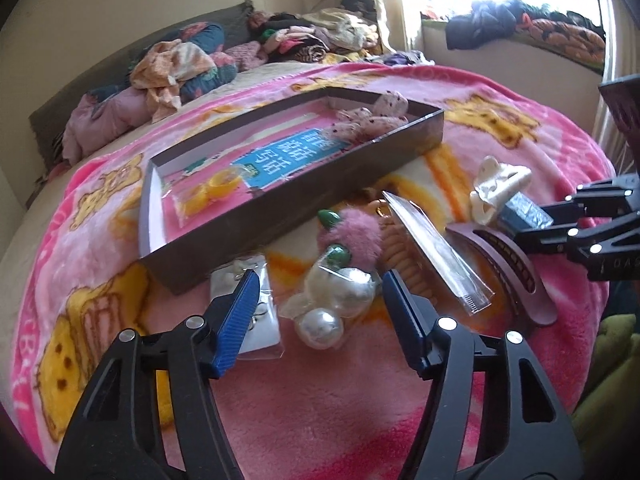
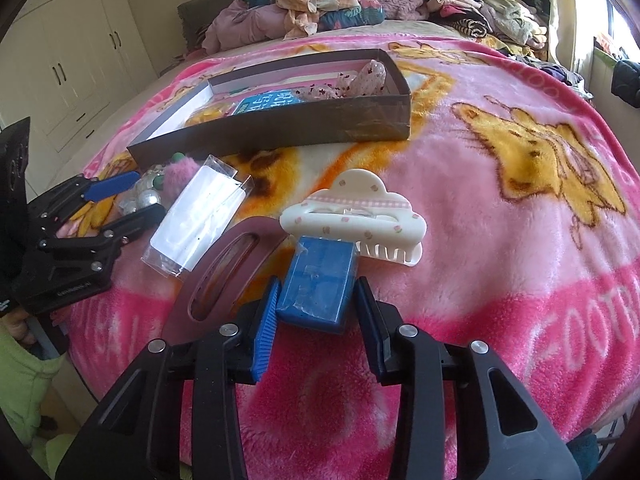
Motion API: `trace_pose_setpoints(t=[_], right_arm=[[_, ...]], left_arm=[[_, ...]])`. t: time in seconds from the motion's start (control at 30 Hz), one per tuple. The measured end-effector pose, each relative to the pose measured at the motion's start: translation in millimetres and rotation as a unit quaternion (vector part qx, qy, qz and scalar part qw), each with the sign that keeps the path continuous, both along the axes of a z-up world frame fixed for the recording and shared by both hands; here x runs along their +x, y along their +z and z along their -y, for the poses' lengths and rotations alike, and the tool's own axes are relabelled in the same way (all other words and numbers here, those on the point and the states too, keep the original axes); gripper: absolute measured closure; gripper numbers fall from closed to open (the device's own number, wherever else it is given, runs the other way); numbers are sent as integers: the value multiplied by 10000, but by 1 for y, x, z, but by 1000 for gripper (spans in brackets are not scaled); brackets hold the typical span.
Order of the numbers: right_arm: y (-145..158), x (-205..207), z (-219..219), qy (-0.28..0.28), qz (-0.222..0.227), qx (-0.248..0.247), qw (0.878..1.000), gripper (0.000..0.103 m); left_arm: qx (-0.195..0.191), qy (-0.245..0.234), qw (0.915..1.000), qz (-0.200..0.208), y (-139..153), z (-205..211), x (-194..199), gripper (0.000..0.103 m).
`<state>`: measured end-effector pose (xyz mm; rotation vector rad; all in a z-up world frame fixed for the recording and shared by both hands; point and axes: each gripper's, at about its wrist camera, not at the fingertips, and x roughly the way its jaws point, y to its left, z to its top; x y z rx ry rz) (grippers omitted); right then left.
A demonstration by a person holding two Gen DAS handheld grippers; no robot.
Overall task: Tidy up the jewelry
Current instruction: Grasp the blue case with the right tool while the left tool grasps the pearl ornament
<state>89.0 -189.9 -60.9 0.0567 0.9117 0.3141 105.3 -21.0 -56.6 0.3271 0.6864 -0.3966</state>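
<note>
A long brown box (image 1: 280, 208) (image 2: 360, 120) lies on the pink blanket with yellow rings (image 1: 218, 188) and a speckled pink piece (image 1: 372, 120) inside. My left gripper (image 1: 318, 296) is open over a pearl ornament in clear wrap (image 1: 332, 304), beside a pink fluffy piece (image 1: 356, 232) and a clear packet (image 1: 436, 256). My right gripper (image 2: 316, 300) is shut on a small blue box (image 2: 318, 288) (image 1: 524, 216), just in front of a cream cloud-shaped hair claw (image 2: 352, 216) (image 1: 500, 184). A maroon hair clip (image 2: 224, 268) (image 1: 508, 272) lies to its left.
A small clear bag of earrings (image 1: 256, 320) lies under my left finger. Piles of clothes (image 2: 320, 0) sit at the bed's far end. White wardrobes (image 2: 72, 48) stand to the left and a windowsill with clothes (image 1: 520, 28) to the right.
</note>
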Motion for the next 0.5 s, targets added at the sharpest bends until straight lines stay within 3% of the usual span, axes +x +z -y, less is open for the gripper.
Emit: trace_pose_setpoints(t=[0.1,0.23,0.5], right_arm=[[3,-1,1,19,42,58,10000,68],[7,-3,2,70,109,173,9998,68],[20,-8,-2,249,285,317,9988,68]], left_arm=[[21,-56,9999,-105,-4,2,4,62],[74,-85,9998,-135,-6,5,3,70],[-277,50,9994,-212,5,-7,-4,72]])
